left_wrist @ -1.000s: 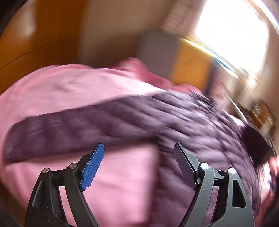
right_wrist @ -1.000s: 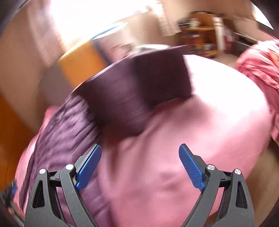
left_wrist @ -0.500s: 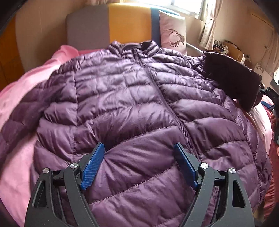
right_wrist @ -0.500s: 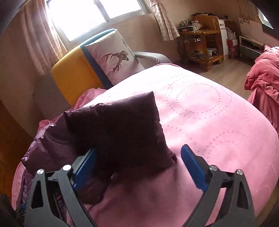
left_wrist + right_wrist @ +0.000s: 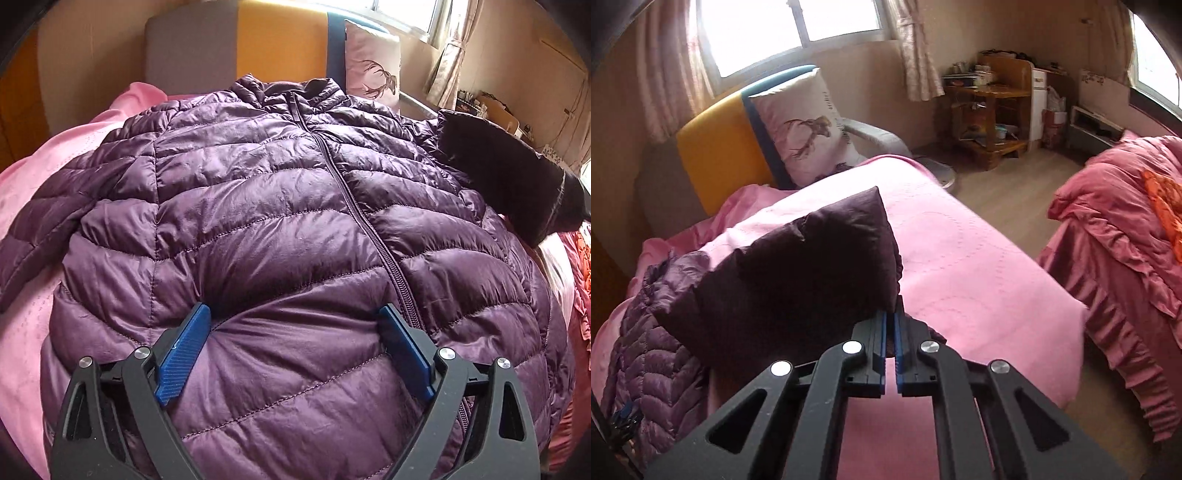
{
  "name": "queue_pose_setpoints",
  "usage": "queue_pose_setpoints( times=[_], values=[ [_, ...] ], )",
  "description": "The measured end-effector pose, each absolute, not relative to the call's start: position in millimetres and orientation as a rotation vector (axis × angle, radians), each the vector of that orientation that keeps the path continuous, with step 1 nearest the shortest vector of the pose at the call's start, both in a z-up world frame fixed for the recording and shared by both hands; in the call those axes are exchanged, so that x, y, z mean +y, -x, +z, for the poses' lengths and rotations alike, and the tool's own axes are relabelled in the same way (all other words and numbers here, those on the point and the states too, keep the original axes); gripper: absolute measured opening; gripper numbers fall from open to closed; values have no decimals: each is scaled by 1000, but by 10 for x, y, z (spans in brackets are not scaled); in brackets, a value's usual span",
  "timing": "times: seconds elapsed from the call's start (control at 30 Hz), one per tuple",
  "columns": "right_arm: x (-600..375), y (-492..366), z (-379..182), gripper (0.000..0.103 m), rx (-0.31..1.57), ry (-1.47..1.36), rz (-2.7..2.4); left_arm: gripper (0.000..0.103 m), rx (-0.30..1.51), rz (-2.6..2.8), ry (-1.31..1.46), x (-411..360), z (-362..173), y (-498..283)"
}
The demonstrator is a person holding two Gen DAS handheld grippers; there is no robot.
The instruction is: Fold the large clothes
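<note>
While the purple puffer jacket lies front-up and zipped across the pink bed, collar toward the headboard, one sleeve is lifted off the cover! That's the sleeve on the right claw's side, its cuff end pinched in the right claw, whose blue pads have just snapped together and are clenched on the fabric edge. From the left wrist view that same sleeve shows dark and raised at the jacket's right shoulder. The other sleeve stays flat, trailing off toward the left edge of the bed.

Down at the hem, the left claw is spread wide, jaws just opened further, both blue pads pushing into the puffy lower front just left of the zipper, gripping nothing.

Beyond the collar stands a grey and yellow headboard, with a deer-print pillow propped against it. Across the floor, a red bedspread covers a second bed, and a wooden shelf sits near the window.
</note>
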State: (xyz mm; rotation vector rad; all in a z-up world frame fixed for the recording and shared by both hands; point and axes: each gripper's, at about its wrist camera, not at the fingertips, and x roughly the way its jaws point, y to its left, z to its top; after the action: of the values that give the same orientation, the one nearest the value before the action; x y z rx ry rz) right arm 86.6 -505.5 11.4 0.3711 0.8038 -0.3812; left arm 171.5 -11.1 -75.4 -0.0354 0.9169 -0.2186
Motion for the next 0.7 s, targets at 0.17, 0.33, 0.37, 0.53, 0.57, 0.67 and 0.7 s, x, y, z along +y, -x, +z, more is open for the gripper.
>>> queue_pose_setpoints(
  times=[0.17, 0.33, 0.37, 0.53, 0.57, 0.67, 0.7],
  values=[
    [-5564, -682, -336, 2, 923, -423, -632, 91, 924, -229, 43, -85, -760, -1728],
    [-5646, -726, -638, 2, 995, -400, -730, 91, 936, -241, 43, -65, -756, -1737],
    [-5649, -727, -640, 5, 994, -411, -746, 91, 943, -243, 44, -52, -751, -1746],
    [-5396, -871, -260, 71, 864, -289, -844, 91, 943, -274, 100, 65, -540, -1762],
    [-5251, -923, -168, 71, 825, -267, -806, 91, 924, -263, 101, 101, -493, -1770],
    [-4705, -1226, -18, 71, 771, -276, -552, 91, 861, -224, 107, 254, -361, -1852],
    [-4427, -1400, -3, 71, 769, -264, -436, 91, 851, -206, 111, 302, -340, -1893]
  ],
)
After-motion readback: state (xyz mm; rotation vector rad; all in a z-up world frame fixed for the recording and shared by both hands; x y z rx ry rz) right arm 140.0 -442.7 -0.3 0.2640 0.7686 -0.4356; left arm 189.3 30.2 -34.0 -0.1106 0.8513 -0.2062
